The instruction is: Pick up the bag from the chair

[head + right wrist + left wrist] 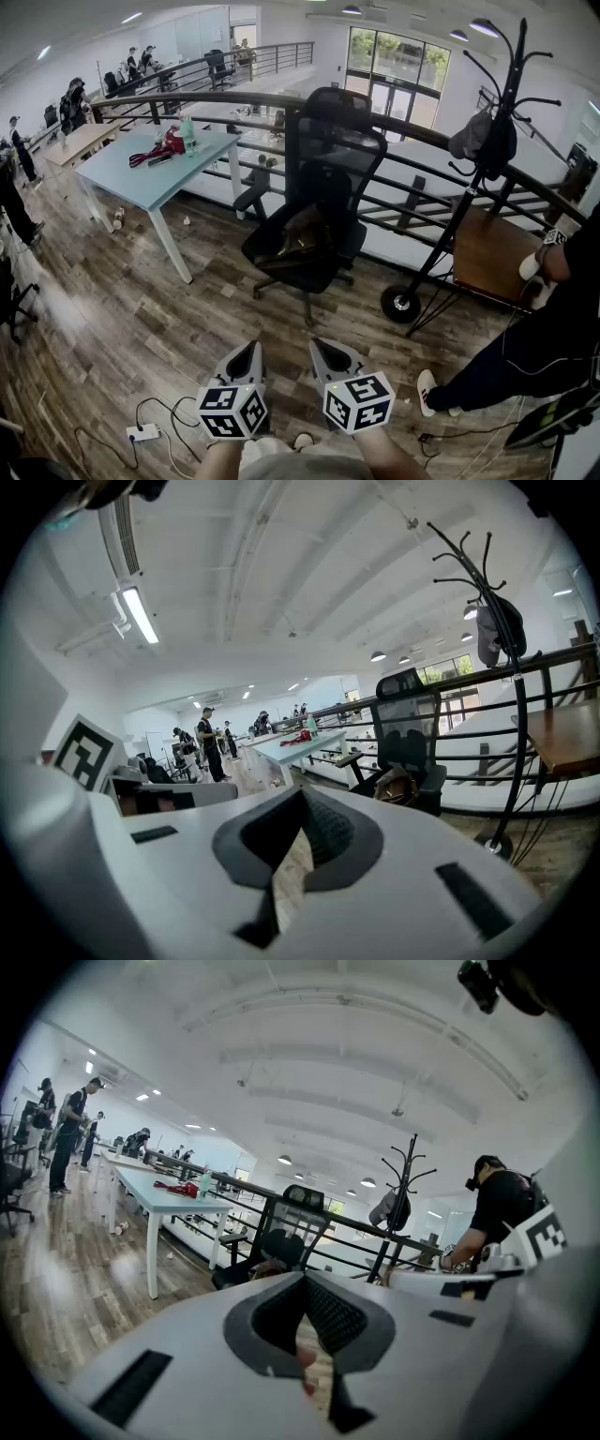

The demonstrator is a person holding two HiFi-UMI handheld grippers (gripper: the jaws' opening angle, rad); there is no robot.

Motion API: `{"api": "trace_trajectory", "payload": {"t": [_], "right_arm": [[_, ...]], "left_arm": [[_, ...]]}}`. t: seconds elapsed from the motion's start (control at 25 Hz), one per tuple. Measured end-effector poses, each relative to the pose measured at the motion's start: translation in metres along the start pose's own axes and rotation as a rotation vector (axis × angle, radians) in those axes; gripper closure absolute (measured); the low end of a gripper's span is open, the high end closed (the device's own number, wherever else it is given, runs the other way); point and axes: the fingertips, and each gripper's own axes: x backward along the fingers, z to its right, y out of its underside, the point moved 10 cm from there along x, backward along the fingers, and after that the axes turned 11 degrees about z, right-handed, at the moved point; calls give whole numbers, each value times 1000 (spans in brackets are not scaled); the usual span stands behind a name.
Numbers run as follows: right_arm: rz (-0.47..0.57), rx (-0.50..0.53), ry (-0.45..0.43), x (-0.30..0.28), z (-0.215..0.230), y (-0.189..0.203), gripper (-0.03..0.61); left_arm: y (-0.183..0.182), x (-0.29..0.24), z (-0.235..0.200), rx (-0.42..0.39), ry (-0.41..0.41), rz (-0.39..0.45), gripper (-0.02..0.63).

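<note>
Closest to the camera, low in the head view, is the left hand-held gripper [253, 350]. Its jaws are pressed together at the tips and nothing is between them, as its own view shows. Just beside it, to the right, the right hand-held gripper [319, 348] is the same: jaws closed together and empty. Both point forward and a little down over the wooden floor [141, 319], and both are well apart from the chair [323, 178].

Further away, at the left, stands a light blue counter [155, 173]. To the right of it is the black office chair, and the bag [302, 234] lies on its seat, close to the backrest. It is brown and looks slumped, so I judge it to be soft and not heavy. It will probably sag and fold when lifted. A strap or handle is too small to make out. I think the best place to take hold is the upper edge, or a handle there, because a pinch on the loose side may slip. The jaws must open first.
</note>
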Motion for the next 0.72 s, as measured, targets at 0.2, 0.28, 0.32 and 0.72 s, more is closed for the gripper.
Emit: {"api": "trace_trajectory", "payload": {"t": [0.2, 0.28, 0.32, 0.72], "right_arm": [[-7, 11, -16, 9, 3, -6, 578], [-4, 30, -23, 13, 2, -6, 578], [2, 35, -27, 14, 3, -5, 578], [-18, -31, -78, 6, 0, 2, 578]], "left_arm": [[-2, 3, 13, -2, 24, -13, 612], [0, 5, 16, -7, 24, -14, 612], [1, 6, 17, -9, 21, -12, 612], [7, 10, 13, 9, -1, -19, 611]]}}
